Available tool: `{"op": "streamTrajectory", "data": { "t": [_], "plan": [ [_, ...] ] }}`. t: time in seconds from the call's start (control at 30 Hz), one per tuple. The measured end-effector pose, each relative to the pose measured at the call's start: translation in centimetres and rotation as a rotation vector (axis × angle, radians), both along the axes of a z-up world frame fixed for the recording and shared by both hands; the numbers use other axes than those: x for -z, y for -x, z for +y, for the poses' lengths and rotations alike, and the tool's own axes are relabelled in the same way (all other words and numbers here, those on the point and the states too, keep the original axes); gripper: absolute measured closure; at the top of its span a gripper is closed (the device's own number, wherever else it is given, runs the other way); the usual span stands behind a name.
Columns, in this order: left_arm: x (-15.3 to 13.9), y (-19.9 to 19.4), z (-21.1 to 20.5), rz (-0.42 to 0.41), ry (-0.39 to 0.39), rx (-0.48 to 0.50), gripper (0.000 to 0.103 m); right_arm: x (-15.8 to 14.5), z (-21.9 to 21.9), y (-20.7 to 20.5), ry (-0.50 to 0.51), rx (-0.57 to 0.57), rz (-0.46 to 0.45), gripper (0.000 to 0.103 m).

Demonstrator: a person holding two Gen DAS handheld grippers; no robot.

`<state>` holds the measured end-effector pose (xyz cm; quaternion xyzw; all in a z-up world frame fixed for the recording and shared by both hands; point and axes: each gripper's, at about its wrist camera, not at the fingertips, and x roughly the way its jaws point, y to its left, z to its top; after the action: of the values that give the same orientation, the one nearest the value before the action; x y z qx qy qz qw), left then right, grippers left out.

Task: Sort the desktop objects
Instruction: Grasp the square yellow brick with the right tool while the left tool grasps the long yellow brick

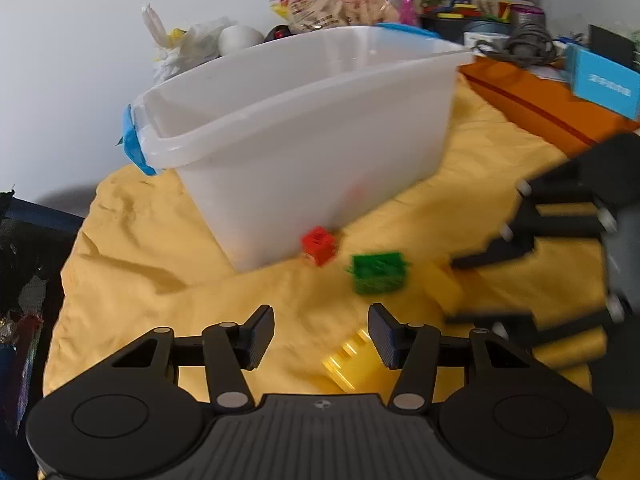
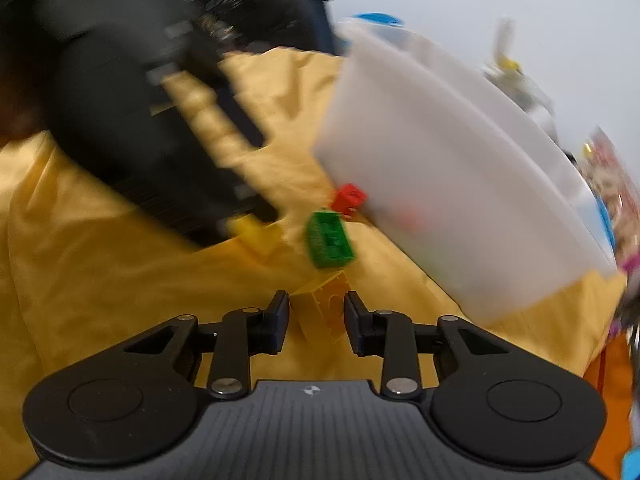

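My left gripper stands open low over the yellow cloth. A yellow brick lies just under its right finger. Ahead of it a green brick and a small red brick lie on the cloth, the red one against the translucent bin. My right gripper has its fingers pressed on both sides of a second yellow brick that rests on the cloth. The left wrist view shows this right gripper at the right edge, blurred. The green brick and the red brick lie beyond it.
The bin has blue clips, and faint coloured shapes show through its wall. Behind it are snack bags, a white crumpled bag, cables, an orange surface and a blue box. The cloth's left edge drops to dark clutter.
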<state>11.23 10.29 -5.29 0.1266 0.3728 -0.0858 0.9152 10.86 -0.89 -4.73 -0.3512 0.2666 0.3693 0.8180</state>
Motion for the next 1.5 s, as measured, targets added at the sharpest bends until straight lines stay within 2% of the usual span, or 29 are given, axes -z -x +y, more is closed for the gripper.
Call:
{"op": "streamTrajectory", "data": {
  "t": [0.07,0.13,0.2,0.3,0.4,0.47,0.5,0.57,0.67,0.73,0.8,0.83,1.0,1.1,1.3,1.4,1.5],
  "plan": [
    [0.4,1.0,-0.4,0.022,0.021,0.001,0.046,-0.5,-1.0,-0.9,-0.051,0.044,0.059,0.07],
    [1.1,1.9,-0.9,0.035,0.019,0.006,0.046,-1.5,-3.0,-2.4,-0.184,0.122,0.22,0.07],
    [1.8,2.6,-1.3,0.056,0.034,0.015,0.046,-1.9,-5.5,-4.2,-0.336,0.217,0.423,0.07],
    [2.2,3.6,-1.7,0.064,0.056,0.025,0.046,-0.4,-8.2,-5.6,-0.497,0.297,0.705,0.069],
    [1.8,4.4,-2.2,0.052,0.053,0.053,0.046,1.3,-9.7,-6.3,-0.586,0.36,0.837,0.07],
    [0.8,4.8,-2.1,0.013,0.052,0.045,0.046,1.2,-10.3,-6.3,-0.593,0.384,0.818,0.066],
    [0.3,4.7,-1.8,-0.008,0.058,0.037,0.046,0.8,-10.5,-6.2,-0.576,0.389,0.774,0.06],
    [-0.7,3.5,-1.0,-0.048,0.046,0.008,0.045,0.3,-10.6,-6.2,-0.545,0.397,0.708,0.058],
    [-0.8,0.5,0.0,-0.031,0.032,0.002,0.045,-0.8,-10.5,-6.3,-0.478,0.412,0.584,0.054],
    [-0.1,-1.3,0.2,0.036,0.066,0.012,0.047,-1.2,-10.2,-6.1,-0.431,0.415,0.535,0.054],
    [0.2,-2.1,0.5,0.081,0.143,0.028,0.055,-1.2,-10.3,-6.3,-0.411,0.413,0.522,0.055],
    [0.1,-1.9,0.2,0.081,0.149,0.044,0.059,-1.2,-10.4,-6.2,-0.398,0.413,0.511,0.055],
    [0.3,0.7,-1.9,0.049,0.082,0.096,0.06,-0.9,-10.6,-6.0,-0.359,0.431,0.486,0.055],
    [0.2,1.8,-2.3,0.054,0.12,0.085,0.059,-1.1,-10.8,-5.8,-0.345,0.425,0.473,0.055],
    [0.7,3.6,-3.4,0.085,0.143,0.098,0.059,-2.5,-10.5,-5.1,-0.332,0.394,0.41,0.055],
    [-0.9,4.7,-3.1,0.019,0.145,0.105,0.057,-3.1,-10.1,-4.4,-0.307,0.358,0.373,0.055],
    [-1.6,4.0,-1.9,-0.039,0.087,0.081,0.056,-2.7,-9.5,-4.2,-0.296,0.352,0.382,0.055]
  ]
}}
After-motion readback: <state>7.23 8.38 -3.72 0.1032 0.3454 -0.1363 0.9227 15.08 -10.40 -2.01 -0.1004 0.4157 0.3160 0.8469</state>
